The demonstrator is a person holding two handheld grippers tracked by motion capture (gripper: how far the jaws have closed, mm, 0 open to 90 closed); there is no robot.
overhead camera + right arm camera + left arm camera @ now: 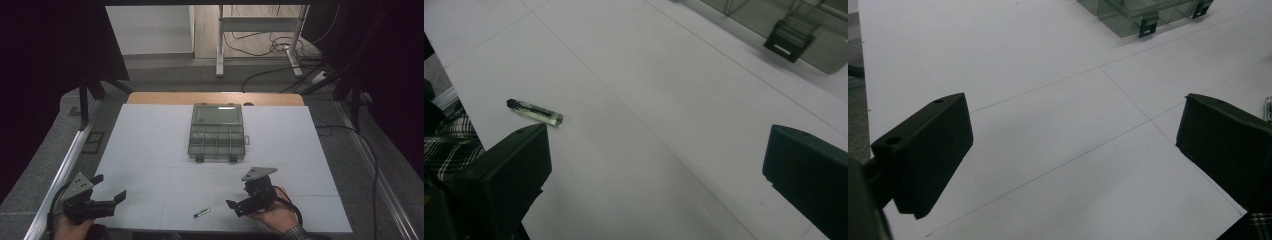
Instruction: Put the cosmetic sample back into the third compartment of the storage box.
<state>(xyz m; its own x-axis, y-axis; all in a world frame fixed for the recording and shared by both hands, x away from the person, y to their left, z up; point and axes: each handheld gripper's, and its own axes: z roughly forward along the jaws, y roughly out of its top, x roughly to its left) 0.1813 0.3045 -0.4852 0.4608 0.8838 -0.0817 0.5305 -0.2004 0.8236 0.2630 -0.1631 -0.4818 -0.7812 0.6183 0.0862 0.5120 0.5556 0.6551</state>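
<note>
A small clear vial with a black cap (202,212) lies on the white board (150,150) near its front edge, between the two hands. My left gripper (110,186) is at the front left corner, open, jaws wide apart over bare board (1073,145). My right gripper (239,192) is at the front right of the vial, open and pointing left. In the right gripper view the vial (535,112) lies just beyond the left jaw, outside the gap (656,170). An open clear compartment box (217,132) sits in the middle of the board.
The box's front latches show far off in both gripper views (1148,26) (788,42). A plaid sleeve (446,147) is at the left edge of the right gripper view. Metal rails (65,165) flank the table; cables and a desk frame (260,30) lie beyond it.
</note>
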